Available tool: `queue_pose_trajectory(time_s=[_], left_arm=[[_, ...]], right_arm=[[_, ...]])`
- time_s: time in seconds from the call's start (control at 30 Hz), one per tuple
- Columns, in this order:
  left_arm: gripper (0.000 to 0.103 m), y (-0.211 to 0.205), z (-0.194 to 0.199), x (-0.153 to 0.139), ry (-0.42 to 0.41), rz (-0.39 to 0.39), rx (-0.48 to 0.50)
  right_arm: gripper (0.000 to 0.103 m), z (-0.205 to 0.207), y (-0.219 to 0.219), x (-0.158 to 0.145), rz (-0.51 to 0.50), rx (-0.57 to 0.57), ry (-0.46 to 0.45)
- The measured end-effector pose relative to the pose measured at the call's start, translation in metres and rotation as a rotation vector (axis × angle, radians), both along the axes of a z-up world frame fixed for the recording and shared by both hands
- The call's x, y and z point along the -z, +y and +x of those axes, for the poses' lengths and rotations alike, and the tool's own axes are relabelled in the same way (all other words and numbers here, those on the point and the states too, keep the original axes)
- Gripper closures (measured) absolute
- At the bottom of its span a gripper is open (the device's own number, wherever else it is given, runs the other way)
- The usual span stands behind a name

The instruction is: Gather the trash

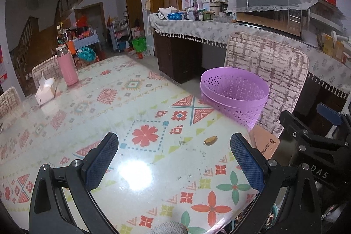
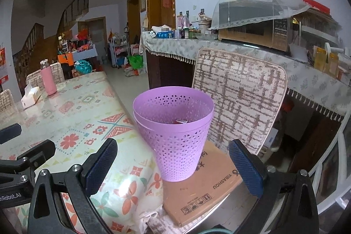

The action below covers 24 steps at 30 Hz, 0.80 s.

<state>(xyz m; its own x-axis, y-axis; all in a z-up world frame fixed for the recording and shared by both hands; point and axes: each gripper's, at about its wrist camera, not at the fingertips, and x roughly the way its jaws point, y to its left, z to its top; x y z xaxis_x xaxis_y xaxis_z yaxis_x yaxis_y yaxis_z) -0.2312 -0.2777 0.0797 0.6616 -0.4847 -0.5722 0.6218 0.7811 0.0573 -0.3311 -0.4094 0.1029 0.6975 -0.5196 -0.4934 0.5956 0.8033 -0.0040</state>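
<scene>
A small yellow-brown scrap of trash [image 1: 210, 140] lies on the patterned table [image 1: 109, 102] near its right edge. A purple perforated waste basket [image 2: 175, 131] stands on a cardboard box [image 2: 208, 194] on a chair beside the table; it also shows in the left wrist view [image 1: 234, 93]. Something red and white lies inside the basket [image 2: 181, 121]. My left gripper [image 1: 174, 161] is open and empty above the table, with the scrap just ahead of its right finger. My right gripper [image 2: 173, 166] is open and empty, facing the basket.
A pink flask [image 1: 67, 68] and a white tissue box [image 1: 46, 91] stand at the table's far left. A chair back [image 2: 239, 100] rises behind the basket. A cluttered sideboard with a microwave [image 2: 254, 32] runs along the right wall.
</scene>
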Motion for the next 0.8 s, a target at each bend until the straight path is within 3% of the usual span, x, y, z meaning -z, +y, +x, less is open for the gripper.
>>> queue_pose_trajectory(time_s=[0.5, 0.8], left_arm=[[0.001, -0.006, 0.003, 0.007, 0.076, 0.024, 0.015], [0.001, -0.008, 0.004, 0.011, 0.067, 0.03, 0.007]], right_arm=[[0.0, -0.003, -0.006, 0.002, 0.015, 0.021, 0.019], [0.0, -0.006, -0.011, 0.004, 0.03, 0.035, 0.007]])
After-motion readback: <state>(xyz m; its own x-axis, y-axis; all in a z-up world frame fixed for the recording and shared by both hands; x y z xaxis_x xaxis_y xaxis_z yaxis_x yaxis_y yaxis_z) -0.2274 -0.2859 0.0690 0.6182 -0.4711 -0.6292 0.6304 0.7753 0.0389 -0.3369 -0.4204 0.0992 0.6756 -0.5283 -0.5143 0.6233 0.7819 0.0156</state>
